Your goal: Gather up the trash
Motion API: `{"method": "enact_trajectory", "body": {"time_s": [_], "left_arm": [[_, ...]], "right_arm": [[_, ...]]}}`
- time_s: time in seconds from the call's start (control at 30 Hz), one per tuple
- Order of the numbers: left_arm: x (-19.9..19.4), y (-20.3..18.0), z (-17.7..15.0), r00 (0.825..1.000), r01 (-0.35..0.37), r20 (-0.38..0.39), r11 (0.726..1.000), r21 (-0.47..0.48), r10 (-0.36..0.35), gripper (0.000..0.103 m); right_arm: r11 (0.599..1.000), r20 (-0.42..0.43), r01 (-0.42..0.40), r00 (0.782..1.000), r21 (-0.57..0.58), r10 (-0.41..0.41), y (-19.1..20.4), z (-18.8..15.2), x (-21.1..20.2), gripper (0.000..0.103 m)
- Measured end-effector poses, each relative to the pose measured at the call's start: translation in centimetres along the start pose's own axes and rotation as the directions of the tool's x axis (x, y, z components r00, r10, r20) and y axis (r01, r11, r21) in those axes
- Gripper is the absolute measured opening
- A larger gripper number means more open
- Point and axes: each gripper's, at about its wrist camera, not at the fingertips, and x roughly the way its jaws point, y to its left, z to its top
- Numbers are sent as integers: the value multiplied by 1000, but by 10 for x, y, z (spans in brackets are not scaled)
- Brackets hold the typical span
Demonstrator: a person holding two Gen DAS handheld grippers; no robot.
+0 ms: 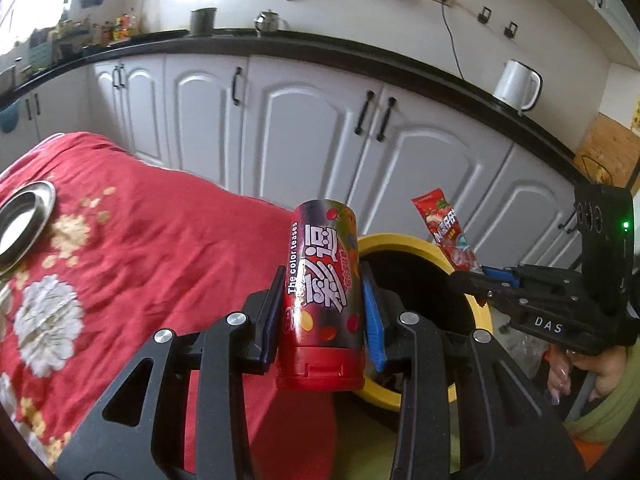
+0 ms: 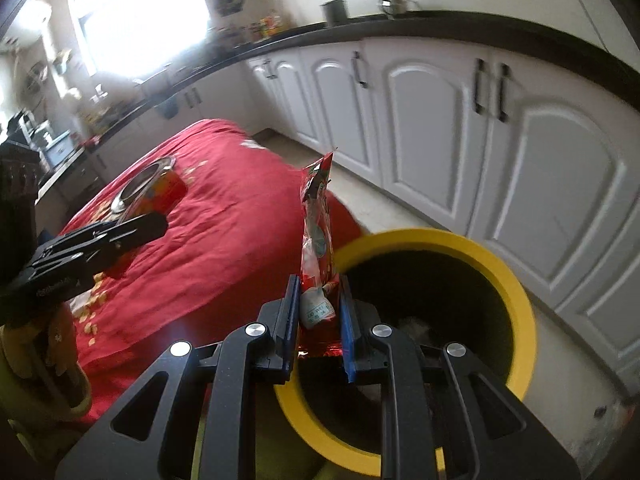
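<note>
Left wrist view: my left gripper (image 1: 322,312) is clamped on a red candy canister (image 1: 323,296), which stands upright between the two blue-padded fingers (image 1: 374,320), its lid end toward the camera and its far end rising above the fingertips. Directly behind it and a little to the right is the yellow-rimmed bin (image 1: 408,242), its dark mouth open toward me. To the left spreads the red flowered tablecloth (image 1: 140,240), with a metal dish (image 1: 24,220) near its far left edge. On the right I see my right gripper (image 1: 486,276) pinching the red snack wrapper (image 1: 448,232), which sticks up above the bin's rim.

From the right wrist, my right gripper (image 2: 319,312) is closed on that wrapper (image 2: 318,240): its lower end sits between the pads and the rest stands upright above the fingertips. The bin (image 2: 516,292) lies just beyond and to the right, its rim partly behind the wrapper. My left gripper (image 2: 132,228) shows at the left, over the cloth (image 2: 240,208). White cabinets (image 2: 440,120) run along the back.
</note>
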Motion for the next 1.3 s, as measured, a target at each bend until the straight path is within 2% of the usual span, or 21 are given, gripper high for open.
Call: {"method": "enact_trajectory", "body": {"time_s": [0.37,0.47,0.57,0.63,0.7,0.8,0.83,0.9,0.93,1.0,1.07,1.17,1.3], "left_arm": [[39,-38,-2,995,72,-69,994,77,-67,28],[52,-46,-4,992,91,-94,992,91,-82,28],[66,-52,-6,987,119,-124,988,99,-106,30],[72,-55,-7,986,118,-130,987,105,-104,46],[74,-56,-8,986,120,-131,987,105,-106,50],[70,-52,-8,988,109,-122,989,100,-96,65],[68,-52,-7,989,104,-116,989,101,-92,66],[61,-49,-7,992,89,-98,990,106,-79,71],[56,-47,-7,994,78,-87,991,105,-69,81],[44,-42,-6,997,64,-60,993,96,-58,88],[32,-37,-6,999,42,-35,995,90,-39,92],[11,-28,-7,1000,5,9,997,76,-6,92],[-15,-13,-10,999,-35,41,998,45,33,92]], "right_arm": [[992,-39,50,998,114,-46,-45,-25,1,18],[989,-53,69,997,133,-62,-53,-30,4,22],[984,-61,76,996,159,-67,-61,-36,6,29],[981,-63,95,994,169,-85,-65,-39,5,42],[977,-56,112,993,179,-104,-70,-41,1,48],[969,-51,144,989,199,-137,-80,-43,-6,53],[967,-46,154,988,204,-148,-82,-44,-10,55],[965,-32,172,985,199,-169,-82,-44,-16,66],[964,-23,183,983,193,-182,-79,-44,-21,68],[966,-10,185,983,183,-186,-73,-41,-26,78],[969,13,187,981,160,-191,-59,-37,-35,86],[976,60,180,980,123,-188,-33,-28,-49,96],[983,121,157,978,98,-168,0,-15,-64,97]]}}
